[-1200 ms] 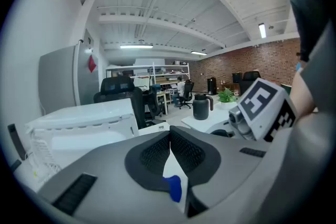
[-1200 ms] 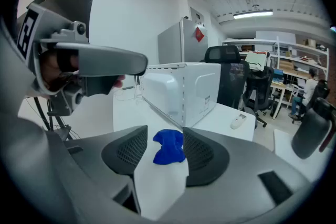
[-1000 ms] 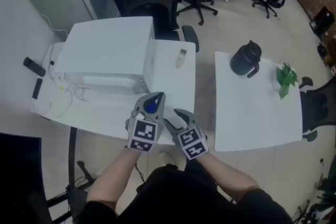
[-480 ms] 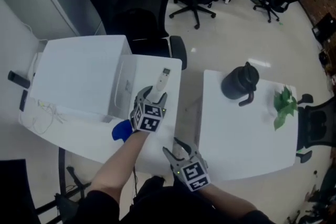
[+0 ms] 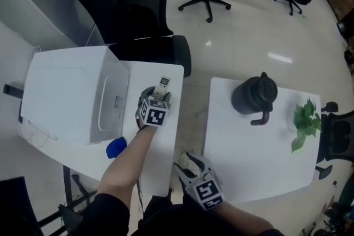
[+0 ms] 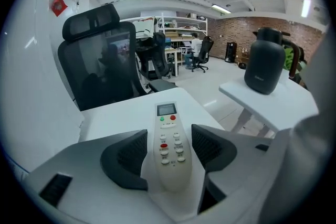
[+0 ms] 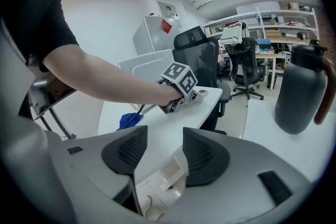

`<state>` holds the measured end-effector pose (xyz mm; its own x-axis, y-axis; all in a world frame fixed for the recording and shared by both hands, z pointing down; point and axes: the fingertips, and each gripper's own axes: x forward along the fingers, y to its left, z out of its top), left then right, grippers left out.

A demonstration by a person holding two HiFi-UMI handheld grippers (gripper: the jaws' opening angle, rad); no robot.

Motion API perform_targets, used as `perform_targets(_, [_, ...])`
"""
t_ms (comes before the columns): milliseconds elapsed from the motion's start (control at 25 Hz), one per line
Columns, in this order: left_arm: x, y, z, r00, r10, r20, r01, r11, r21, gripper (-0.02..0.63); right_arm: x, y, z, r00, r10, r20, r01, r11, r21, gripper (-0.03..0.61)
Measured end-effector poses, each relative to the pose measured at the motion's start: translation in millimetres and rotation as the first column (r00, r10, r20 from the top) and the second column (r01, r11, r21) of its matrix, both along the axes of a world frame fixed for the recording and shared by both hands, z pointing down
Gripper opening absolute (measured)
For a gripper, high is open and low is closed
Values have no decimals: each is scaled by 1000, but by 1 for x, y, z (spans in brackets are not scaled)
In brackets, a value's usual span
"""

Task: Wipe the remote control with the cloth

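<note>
The white remote control (image 5: 162, 83) lies on the left table (image 5: 166, 135), near its far right corner. My left gripper (image 5: 157, 95) is down over it. In the left gripper view the remote (image 6: 169, 143) lies lengthwise between the jaws of my left gripper (image 6: 168, 153), which have just been opening and do not press on it. The blue cloth (image 5: 116, 147) lies loose on the table, left of my forearm, also seen as the cloth (image 7: 129, 119) in the right gripper view. My right gripper (image 5: 191, 163) hangs open and empty beyond the table's near edge.
A big white box (image 5: 66, 96) fills the left half of the left table. A black jug (image 5: 255, 94) and a green plant sprig (image 5: 306, 119) stand on the right table (image 5: 243, 152). A black office chair (image 5: 127, 3) is behind the left table. A floor gap separates the tables.
The left gripper, shut on the blue cloth a second ago, has let it drop on the table, opened, and moved forward and down over the remote. The right gripper drew back toward me.
</note>
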<state>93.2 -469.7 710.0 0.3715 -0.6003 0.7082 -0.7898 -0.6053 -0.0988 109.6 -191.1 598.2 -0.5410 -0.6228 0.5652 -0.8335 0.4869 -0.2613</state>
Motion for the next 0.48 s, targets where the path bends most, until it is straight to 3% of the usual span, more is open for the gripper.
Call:
perform_targets(200, [5,0,5,1000,8,-20,-8,1000,-19,251,2,-3,-3,1000,16,14,-16,1000,-23,213])
perform_targets(280, [7,2,6,1000,17,-21,-17,1000,-21,216,1,-2,-2,1000,5,15,-5,1000,-13,213])
perform_targets(480, [5,10,2,999,41,0,-41,998,-44,210,-5,1,-5,1000,-8,10,7,1000,17,213])
